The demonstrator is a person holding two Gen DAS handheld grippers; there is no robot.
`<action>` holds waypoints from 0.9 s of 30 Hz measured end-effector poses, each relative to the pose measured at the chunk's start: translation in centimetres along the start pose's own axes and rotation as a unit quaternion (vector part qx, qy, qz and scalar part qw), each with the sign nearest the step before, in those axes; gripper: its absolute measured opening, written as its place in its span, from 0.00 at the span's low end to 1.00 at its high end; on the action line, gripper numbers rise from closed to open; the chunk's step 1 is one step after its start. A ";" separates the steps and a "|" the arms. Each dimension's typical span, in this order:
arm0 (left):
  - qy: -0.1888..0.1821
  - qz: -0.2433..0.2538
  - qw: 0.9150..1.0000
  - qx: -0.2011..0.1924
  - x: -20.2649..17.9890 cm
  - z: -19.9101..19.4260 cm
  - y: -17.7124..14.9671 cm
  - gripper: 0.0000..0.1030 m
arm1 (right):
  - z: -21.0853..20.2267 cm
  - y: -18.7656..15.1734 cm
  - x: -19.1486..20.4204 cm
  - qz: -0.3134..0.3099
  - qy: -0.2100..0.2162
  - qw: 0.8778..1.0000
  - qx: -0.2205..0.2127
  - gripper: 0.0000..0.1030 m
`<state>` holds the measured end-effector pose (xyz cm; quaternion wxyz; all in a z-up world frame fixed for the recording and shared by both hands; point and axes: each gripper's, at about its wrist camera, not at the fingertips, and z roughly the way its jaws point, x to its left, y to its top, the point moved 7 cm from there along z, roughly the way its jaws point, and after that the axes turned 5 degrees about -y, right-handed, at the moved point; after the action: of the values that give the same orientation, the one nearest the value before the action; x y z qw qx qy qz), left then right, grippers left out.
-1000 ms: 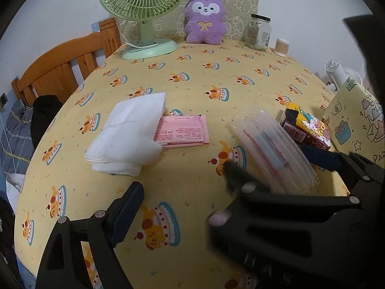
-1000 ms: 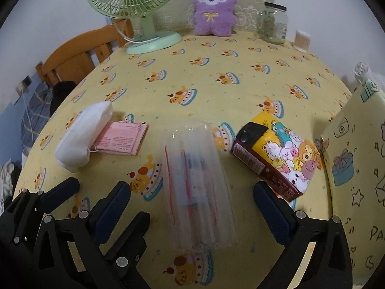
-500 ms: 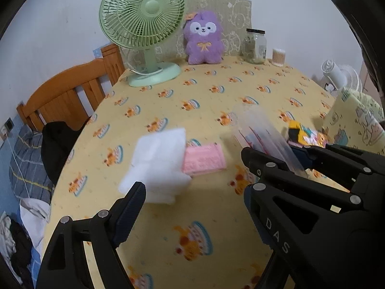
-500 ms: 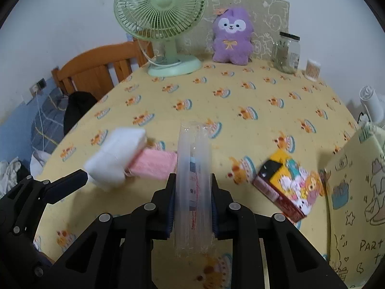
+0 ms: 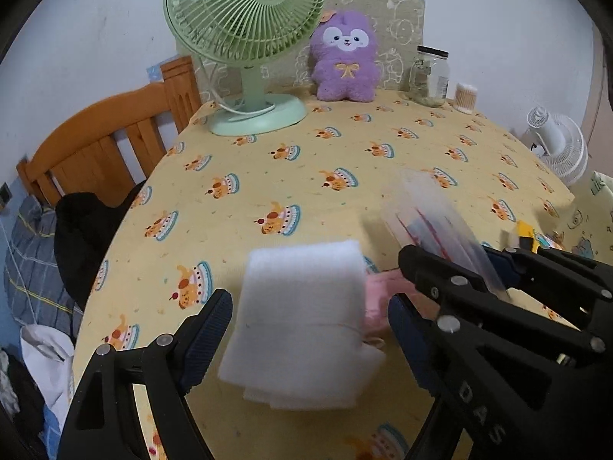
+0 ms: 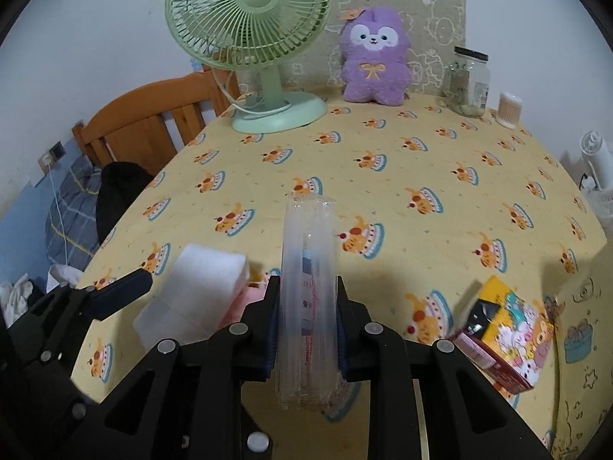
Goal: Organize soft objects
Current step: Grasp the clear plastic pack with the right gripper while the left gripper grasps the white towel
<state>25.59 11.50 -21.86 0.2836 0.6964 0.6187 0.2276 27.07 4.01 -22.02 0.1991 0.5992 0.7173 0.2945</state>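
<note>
While the left tongs point(image 5: 306, 329) gape around white pads point(image 5: 302, 322), the right tongs point(image 6: 306, 322), lettered "DAS", clamp a clear packet point(image 6: 308, 287).

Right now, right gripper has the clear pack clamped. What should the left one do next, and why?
Probably ease the left gripper down and close on the white folded cloth: its jaws are open on either side of the cloth, which overlaps the pink packet.

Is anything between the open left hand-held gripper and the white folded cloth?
Nothing visible. The left hand-held gripper is open with the white folded cloth directly between its fingers. The right hand-held gripper, shut on a clear plastic packet, sits off to the side.
</note>
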 end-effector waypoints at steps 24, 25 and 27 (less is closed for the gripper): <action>-0.070 -0.033 0.997 0.009 -3.6 -3.0 -0.4 0.22 | -2.1 -0.3 -0.3 -0.022 0.047 0.998 0.021 0.26; -0.069 -0.032 0.997 0.005 -4.1 -3.4 -0.4 0.21 | -2.6 -0.3 -0.6 -0.022 0.048 0.998 0.019 0.26; -0.069 -0.026 0.997 0.001 -4.7 -4.0 -0.2 0.21 | -3.5 -0.4 -1.0 -0.022 0.048 0.999 0.012 0.26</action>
<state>22.10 7.31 -18.90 0.3308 0.6945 0.6155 0.1711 24.76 2.33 -19.70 0.1637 0.5708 0.7427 0.3094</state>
